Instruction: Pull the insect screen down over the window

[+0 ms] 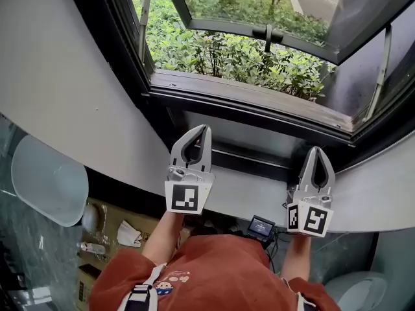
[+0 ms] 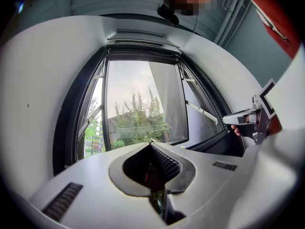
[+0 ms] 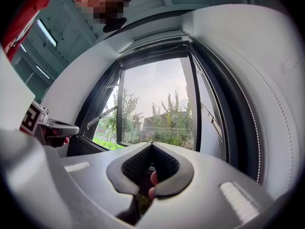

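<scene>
Indoor room at ground level, of workroom or office type rather than a home. Indicators: a dark-framed window [image 1: 253,99] over a deep white sill [image 1: 246,190], with shrubs [image 1: 227,54] directly outside on the far side. Exposed pipes [image 2: 232,13] run along a teal wall, and a cardboard box [image 1: 104,220] stands on the floor, near left.

No legible text, number or brand in any view. The cubes on the left gripper [image 1: 200,129] and right gripper [image 1: 317,149] carry black-and-white square markers (patterns, not characters). Small screen [image 1: 261,226] and cartoon patch [image 1: 170,281]: unreadable.
</scene>
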{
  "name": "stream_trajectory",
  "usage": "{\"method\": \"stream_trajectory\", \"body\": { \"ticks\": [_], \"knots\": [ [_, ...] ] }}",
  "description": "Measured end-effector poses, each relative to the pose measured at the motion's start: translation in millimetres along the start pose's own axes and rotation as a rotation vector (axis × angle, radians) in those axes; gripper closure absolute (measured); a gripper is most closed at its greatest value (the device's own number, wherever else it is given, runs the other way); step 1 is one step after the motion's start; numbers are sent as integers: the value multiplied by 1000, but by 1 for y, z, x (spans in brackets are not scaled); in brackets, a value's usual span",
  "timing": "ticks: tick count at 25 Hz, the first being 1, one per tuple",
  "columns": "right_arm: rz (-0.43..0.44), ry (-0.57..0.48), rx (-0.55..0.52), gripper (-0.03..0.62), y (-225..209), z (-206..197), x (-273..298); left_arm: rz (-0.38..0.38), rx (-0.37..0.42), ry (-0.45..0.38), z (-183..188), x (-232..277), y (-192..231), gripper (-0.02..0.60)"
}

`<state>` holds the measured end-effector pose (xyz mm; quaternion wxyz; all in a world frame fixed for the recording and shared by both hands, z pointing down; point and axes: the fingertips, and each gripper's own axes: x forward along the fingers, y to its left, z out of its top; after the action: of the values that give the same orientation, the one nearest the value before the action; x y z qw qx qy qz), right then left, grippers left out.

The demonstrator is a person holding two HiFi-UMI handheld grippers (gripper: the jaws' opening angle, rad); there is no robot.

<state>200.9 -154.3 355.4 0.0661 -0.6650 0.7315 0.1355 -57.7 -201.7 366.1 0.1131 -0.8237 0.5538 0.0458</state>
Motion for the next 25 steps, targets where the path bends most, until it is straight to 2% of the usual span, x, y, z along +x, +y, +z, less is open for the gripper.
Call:
{"method": "stream_trajectory", "body": {
  "ticks": [18, 25],
  "knots": [
    [3, -152, -45, 583, -2, 59, 23, -5, 37, -110, 52, 16, 8, 575],
    [-17, -217, -80, 583, -12, 85, 32, 6, 98, -183, 86, 26, 17, 575]
  ]
}}
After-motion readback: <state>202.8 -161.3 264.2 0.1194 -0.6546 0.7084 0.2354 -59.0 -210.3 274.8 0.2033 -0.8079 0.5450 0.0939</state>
